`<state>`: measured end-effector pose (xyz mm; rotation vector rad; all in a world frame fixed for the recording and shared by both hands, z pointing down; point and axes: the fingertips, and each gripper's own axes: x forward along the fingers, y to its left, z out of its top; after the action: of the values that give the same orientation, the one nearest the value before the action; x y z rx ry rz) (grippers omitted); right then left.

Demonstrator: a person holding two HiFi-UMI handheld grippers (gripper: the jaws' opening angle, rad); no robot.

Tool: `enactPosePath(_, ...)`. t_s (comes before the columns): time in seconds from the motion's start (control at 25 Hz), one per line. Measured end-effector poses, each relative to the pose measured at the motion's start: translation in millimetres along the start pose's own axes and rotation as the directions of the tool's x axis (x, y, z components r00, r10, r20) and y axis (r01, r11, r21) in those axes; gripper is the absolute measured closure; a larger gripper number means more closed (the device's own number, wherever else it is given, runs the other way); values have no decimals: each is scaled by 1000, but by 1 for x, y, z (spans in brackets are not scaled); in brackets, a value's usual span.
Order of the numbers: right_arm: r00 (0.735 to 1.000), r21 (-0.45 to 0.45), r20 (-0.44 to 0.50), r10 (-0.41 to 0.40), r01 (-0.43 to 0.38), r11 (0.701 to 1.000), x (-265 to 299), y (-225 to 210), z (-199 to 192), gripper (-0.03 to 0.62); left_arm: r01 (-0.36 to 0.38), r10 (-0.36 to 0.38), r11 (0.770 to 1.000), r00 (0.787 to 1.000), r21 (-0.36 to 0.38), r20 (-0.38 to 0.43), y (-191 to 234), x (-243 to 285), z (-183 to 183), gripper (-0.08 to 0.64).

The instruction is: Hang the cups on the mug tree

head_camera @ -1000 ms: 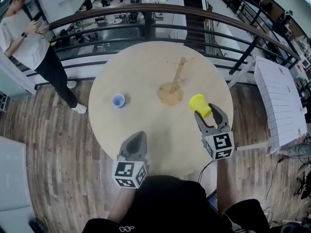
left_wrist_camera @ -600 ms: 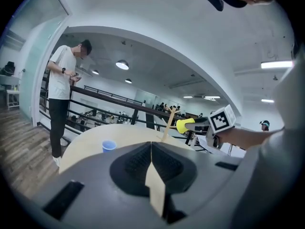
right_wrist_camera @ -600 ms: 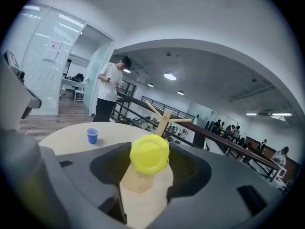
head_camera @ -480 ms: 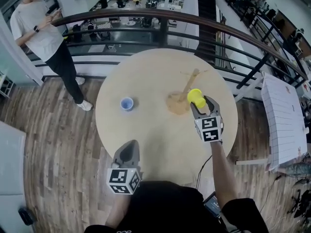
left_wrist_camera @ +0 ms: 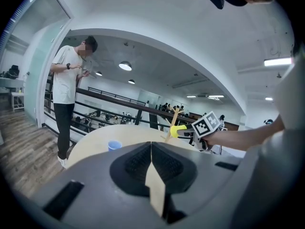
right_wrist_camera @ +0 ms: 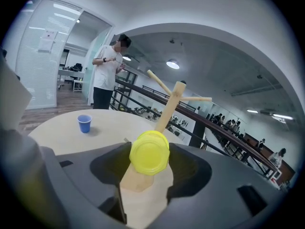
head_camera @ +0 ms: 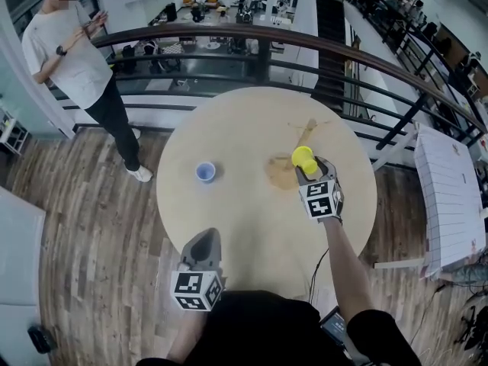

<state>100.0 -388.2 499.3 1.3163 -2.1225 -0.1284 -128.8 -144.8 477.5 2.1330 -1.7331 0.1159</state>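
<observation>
A wooden mug tree (head_camera: 299, 145) stands right of centre on the round table (head_camera: 229, 212); its bare pegs show in the right gripper view (right_wrist_camera: 174, 104). My right gripper (head_camera: 308, 166) is shut on a yellow cup (head_camera: 303, 157), held sideways just in front of the tree's base with its bottom facing the camera (right_wrist_camera: 149, 152). A small blue cup (head_camera: 205, 171) stands upright to the left, apart from both grippers. My left gripper (head_camera: 203, 247) hovers at the table's near edge, shut and empty, its jaws pressed together (left_wrist_camera: 151, 152).
A dark railing (head_camera: 252, 38) curves behind the table. A person (head_camera: 72, 59) stands beyond it at the far left. A white slatted panel (head_camera: 448, 197) leans at the right. Wooden floor surrounds the table.
My right gripper has carried the yellow cup forward and left, from the table's right side up to the mug tree. The left gripper stays shut near the front edge.
</observation>
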Motion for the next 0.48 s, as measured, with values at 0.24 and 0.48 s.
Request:
enactPosePath(0.24,1000,3,0,-4,4,1000,0,-1,-3,337,9,-9,1000,1000,4,-1,-3,-1,-1,548)
enactPosePath(0.48,998,61,56,23,-26,998,-14,6,2,296,23,-23,1000,1000,1,-6,-4,-1,-5,548)
